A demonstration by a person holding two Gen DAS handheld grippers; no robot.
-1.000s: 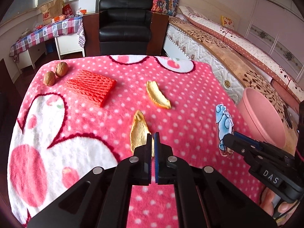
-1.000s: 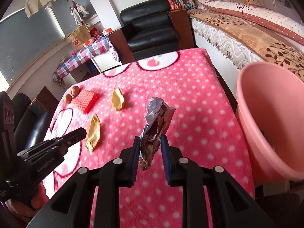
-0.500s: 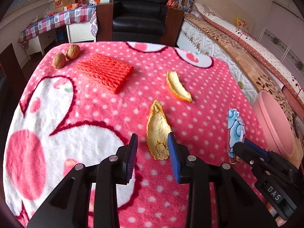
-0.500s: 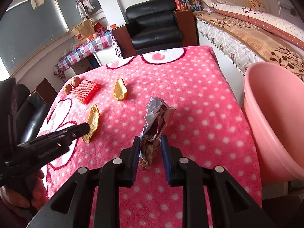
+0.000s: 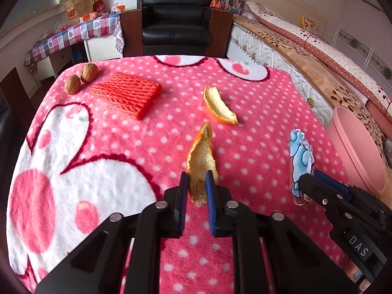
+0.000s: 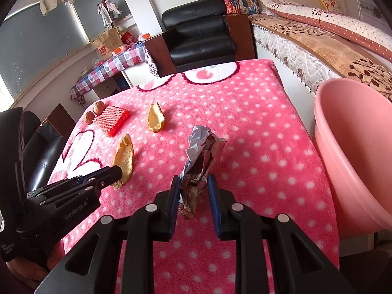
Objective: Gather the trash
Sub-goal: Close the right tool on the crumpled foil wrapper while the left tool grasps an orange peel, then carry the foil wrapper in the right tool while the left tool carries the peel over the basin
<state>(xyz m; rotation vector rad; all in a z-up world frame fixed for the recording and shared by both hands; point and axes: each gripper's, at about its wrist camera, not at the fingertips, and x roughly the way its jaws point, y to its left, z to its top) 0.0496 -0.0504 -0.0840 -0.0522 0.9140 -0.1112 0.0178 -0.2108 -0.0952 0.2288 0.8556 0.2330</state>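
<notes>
The left gripper point(image 5: 197, 183) has its jaws closed in on the near end of an orange peel point(image 5: 202, 158): the blue pads sit on either side of the strip, and the peel looks pinched and lifted, its far tip standing up off the blanket. The grip takes only the lower end, so I judge it a shallow hold; the peel is stiff and curled and could swing or slip if the hand turns fast. Best to keep the squeeze steady and carry it level.

The right gripper point(image 6: 193, 193) pinches a crumpled wrapper point(image 6: 201, 158), jaws narrowed on its lower part with the rest sticking up above them. The paper is light and crushable, so the hold looks safe enough.

Just to the right, beyond the desk edge, stands the pink basin point(image 6: 355, 152), the likely place for the trash. The right hand is nearest and should move first over the rim, well inside, before letting go; the left one then follows across, staying clear of the other tool.

Further out on the pink blanket point(image 5: 257, 122) lie a second peel point(image 5: 219, 106), a red foam net point(image 5: 127, 94) and two walnuts point(image 5: 80, 78), well apart from both grippers and not yet collected.
</notes>
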